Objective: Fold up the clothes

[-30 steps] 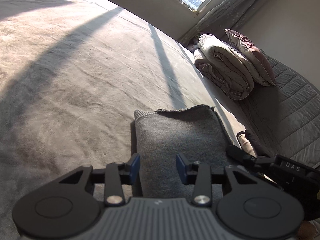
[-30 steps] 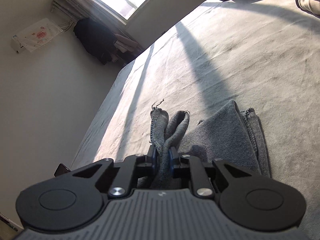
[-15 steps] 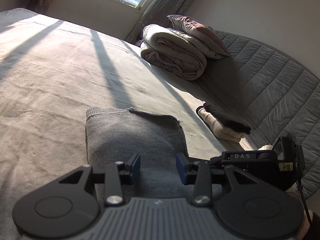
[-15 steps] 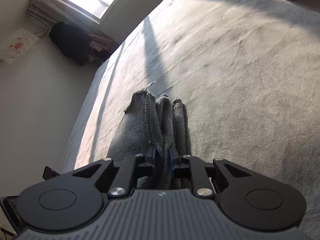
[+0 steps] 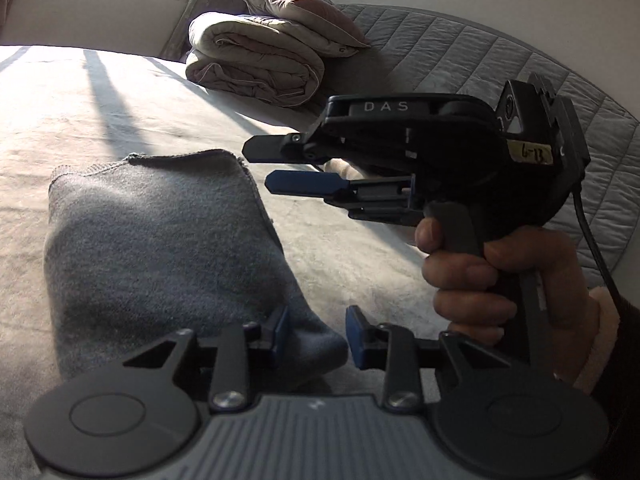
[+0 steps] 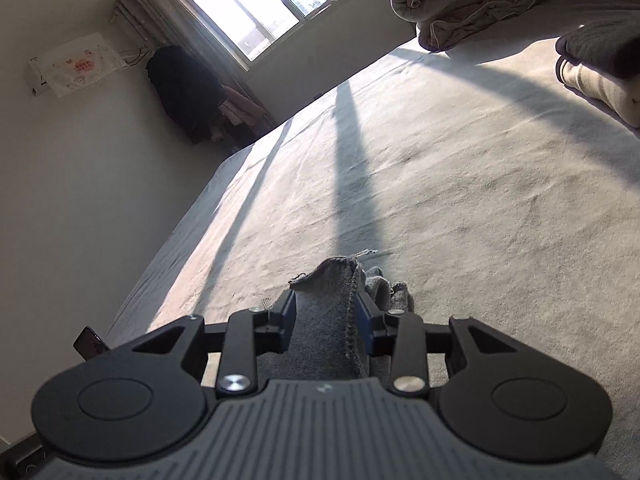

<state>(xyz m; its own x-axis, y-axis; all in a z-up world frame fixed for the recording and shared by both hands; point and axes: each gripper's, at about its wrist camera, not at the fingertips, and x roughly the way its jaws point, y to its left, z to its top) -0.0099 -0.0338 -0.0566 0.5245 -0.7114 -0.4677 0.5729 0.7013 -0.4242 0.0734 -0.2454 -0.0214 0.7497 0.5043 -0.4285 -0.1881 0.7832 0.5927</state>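
1. A folded grey knit garment [image 5: 160,256], soft and fuzzy with a stitched hem, lies flat on the bed [image 5: 80,120], on its pale napped cover.
2. The left gripper [image 5: 316,336] hangs over the garment's near corner, jaws spread, holding nothing.
3. The right gripper [image 5: 280,168], gripped by a hand [image 5: 500,280], has its jaws parted, the garment's edge loose between them.
4. A puffy rolled quilt [image 5: 256,64] sits at the bed's far edge.

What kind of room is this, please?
Most likely a bedroom: a wide bed with a quilted headboard, a folded duvet with a pillow on it, and a window.
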